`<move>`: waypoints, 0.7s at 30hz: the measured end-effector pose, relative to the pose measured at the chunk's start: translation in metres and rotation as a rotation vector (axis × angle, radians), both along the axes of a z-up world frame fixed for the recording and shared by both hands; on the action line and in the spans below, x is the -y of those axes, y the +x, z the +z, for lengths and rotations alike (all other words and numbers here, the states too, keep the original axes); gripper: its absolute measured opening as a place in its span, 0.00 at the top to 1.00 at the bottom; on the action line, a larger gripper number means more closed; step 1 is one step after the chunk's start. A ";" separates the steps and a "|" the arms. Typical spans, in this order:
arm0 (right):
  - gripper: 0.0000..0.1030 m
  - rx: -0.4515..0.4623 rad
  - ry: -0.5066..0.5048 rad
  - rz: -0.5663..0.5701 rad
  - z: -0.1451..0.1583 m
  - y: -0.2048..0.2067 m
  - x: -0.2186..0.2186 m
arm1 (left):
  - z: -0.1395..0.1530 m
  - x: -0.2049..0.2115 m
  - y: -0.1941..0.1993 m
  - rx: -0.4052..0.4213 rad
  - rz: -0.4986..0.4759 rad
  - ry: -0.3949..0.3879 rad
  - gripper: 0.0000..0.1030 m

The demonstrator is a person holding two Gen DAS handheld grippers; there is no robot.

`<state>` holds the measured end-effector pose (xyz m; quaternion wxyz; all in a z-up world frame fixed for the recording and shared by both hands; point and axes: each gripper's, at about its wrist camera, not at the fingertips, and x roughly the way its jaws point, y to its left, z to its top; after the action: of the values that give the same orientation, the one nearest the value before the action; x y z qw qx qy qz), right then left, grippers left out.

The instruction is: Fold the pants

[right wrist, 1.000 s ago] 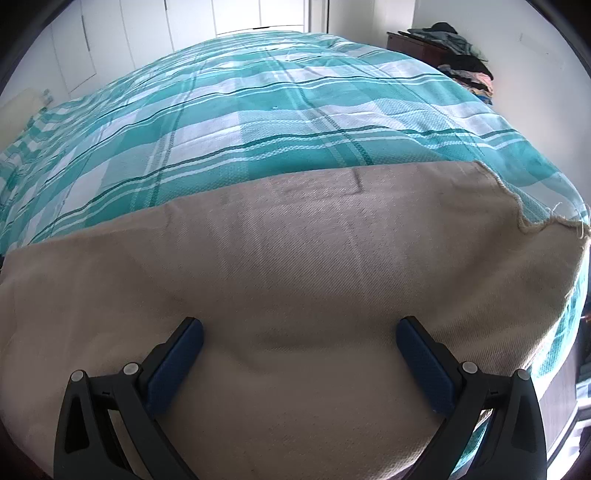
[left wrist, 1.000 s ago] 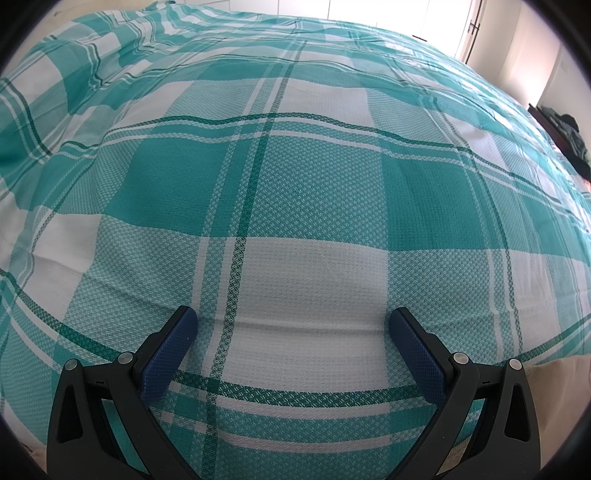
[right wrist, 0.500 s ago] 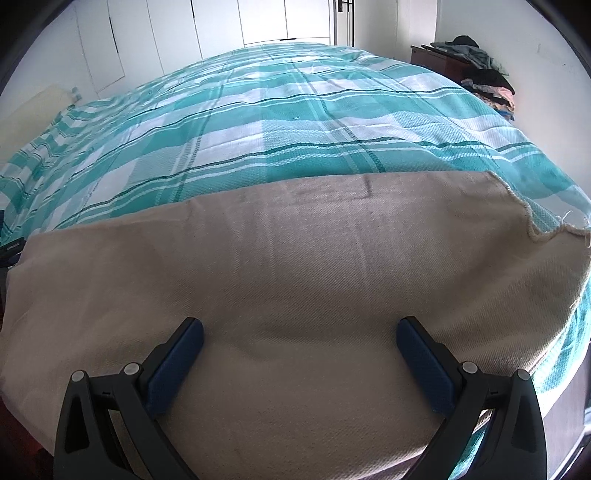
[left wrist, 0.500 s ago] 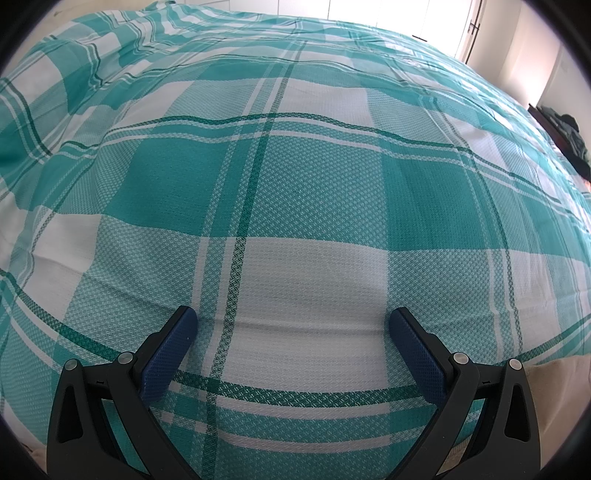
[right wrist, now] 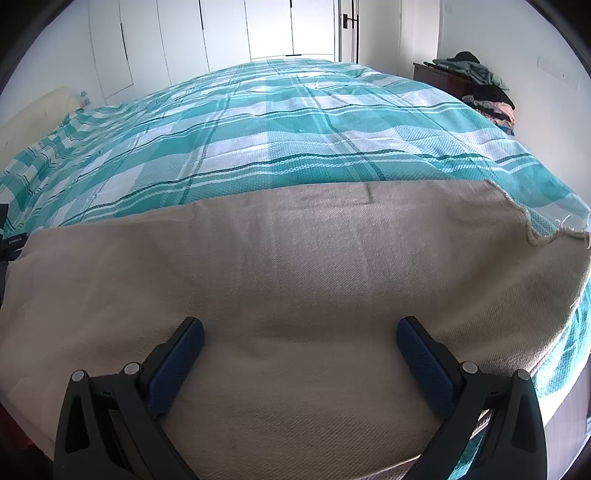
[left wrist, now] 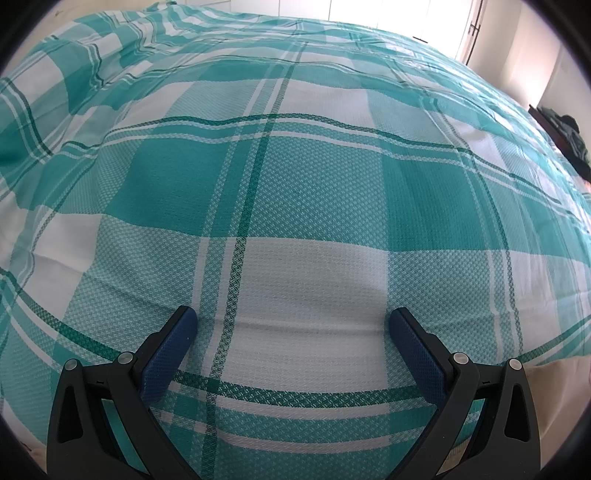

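Beige pants [right wrist: 288,280] lie flat on the near part of the bed in the right wrist view, with a frayed hem [right wrist: 535,236] at the right. My right gripper [right wrist: 300,330] hovers open just above the beige cloth, nothing between its blue pads [right wrist: 177,362]. In the left wrist view my left gripper [left wrist: 293,321] stands open over the teal and white plaid bedcover [left wrist: 295,177], holding nothing. A sliver of the beige pants [left wrist: 554,373] shows at the lower right edge there.
The plaid bedcover [right wrist: 280,122] fills the bed. White wardrobe doors [right wrist: 229,33] stand behind it. A dark dresser [right wrist: 439,75] piled with clothes [right wrist: 487,92] sits at the right. A cream pillow [right wrist: 33,110] lies at the far left.
The right gripper's view has tilted up and pulled back a little, showing more wall and wardrobe. The left gripper has not moved.
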<state>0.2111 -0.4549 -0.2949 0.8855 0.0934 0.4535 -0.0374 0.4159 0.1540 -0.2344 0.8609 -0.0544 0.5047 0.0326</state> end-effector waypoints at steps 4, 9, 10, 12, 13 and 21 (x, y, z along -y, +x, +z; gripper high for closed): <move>0.00 0.006 -0.011 -0.001 -0.001 0.001 -0.001 | 0.000 0.001 0.001 0.002 0.003 0.002 0.00; 0.00 0.009 -0.020 -0.003 -0.002 0.004 -0.001 | 0.000 0.000 -0.001 0.003 0.011 -0.002 0.00; 0.00 0.008 -0.020 -0.002 -0.002 0.004 -0.001 | 0.000 0.000 0.000 0.000 0.018 -0.006 0.00; 0.00 0.008 -0.021 -0.001 -0.003 0.005 -0.001 | 0.001 -0.001 -0.001 -0.008 0.029 -0.016 0.01; 0.00 0.008 -0.021 -0.001 -0.003 0.005 -0.001 | 0.001 -0.001 0.000 -0.028 0.038 -0.020 0.01; 0.00 0.003 -0.019 0.000 -0.002 0.006 -0.001 | 0.008 -0.002 0.003 -0.097 0.078 -0.023 0.01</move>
<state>0.2167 -0.4539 -0.2974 0.8871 0.0850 0.4517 -0.0417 0.4190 0.1564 -0.2264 0.8328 -0.0823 0.5438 0.0630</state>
